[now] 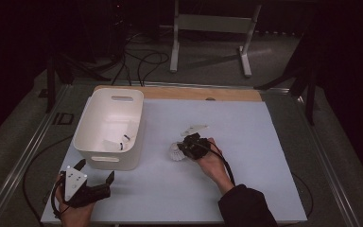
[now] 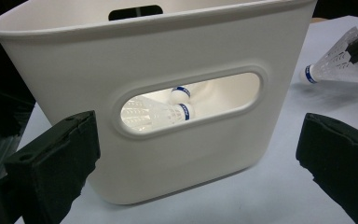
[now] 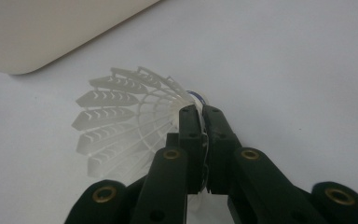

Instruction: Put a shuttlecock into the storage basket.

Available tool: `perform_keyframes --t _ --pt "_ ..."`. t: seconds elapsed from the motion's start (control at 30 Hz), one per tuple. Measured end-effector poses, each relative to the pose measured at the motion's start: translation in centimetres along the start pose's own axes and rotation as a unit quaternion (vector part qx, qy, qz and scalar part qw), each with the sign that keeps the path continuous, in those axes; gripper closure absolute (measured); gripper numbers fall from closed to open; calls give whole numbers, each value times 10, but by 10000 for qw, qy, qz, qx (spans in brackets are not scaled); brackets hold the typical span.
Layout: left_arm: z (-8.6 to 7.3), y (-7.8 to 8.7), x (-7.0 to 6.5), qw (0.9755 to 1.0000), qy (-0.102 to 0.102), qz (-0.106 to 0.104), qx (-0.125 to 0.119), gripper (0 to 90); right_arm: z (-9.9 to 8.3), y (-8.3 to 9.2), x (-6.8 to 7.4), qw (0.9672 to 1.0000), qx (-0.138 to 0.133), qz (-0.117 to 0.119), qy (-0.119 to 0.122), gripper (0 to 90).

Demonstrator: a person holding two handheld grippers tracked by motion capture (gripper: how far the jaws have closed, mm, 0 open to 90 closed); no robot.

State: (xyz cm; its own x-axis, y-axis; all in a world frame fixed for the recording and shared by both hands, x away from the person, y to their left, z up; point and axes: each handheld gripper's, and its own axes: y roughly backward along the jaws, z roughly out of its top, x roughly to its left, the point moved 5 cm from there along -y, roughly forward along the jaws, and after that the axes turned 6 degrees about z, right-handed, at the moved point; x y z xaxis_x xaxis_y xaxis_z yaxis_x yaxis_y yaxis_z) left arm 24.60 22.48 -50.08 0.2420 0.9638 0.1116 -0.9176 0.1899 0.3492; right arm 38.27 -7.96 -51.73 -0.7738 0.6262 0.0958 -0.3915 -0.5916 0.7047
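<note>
High view shows the right gripper (image 1: 185,150) low over the pale blue-grey table top (image 1: 246,179), its jaws clenched on a white plastic shuttlecock with a blue band at the cork (image 1: 175,152), which sits near the middle of the table, to the right of the white plastic bin with slotted handles (image 1: 108,161). Right gripper view makes the hold plain: the two black jaws pinch the rim of the latticed skirt (image 3: 121,121), with the cork end pointing away from the camera. Judged from its build, the shuttlecock is very light and its thin skirt springy but easy to crumple, so a gentle pinch suits it; the firmer spot to take it would be the narrow neck beside the cork, where the ribs gather. Being so light, it may swing or slip once lifted. A second white shuttlecock (image 1: 194,129) lies on the table just beyond the right gripper, and two more (image 2: 156,113) show through the bin's handle slot. The left gripper (image 1: 94,174) rests at the near left corner, jaws spread wide and empty, facing the bin's wall.
</note>
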Motion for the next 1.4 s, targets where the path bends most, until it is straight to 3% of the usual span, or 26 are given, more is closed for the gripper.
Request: perform_keyframes --t 0.43,1.4 --pt "0 0 0 10000 0 3 -2 1 6 8 -3 9997 -83 -159 -134 878" --pt "0 0 0 10000 0 3 -3 1 21 22 -8 9983 -349 -226 -401 877"
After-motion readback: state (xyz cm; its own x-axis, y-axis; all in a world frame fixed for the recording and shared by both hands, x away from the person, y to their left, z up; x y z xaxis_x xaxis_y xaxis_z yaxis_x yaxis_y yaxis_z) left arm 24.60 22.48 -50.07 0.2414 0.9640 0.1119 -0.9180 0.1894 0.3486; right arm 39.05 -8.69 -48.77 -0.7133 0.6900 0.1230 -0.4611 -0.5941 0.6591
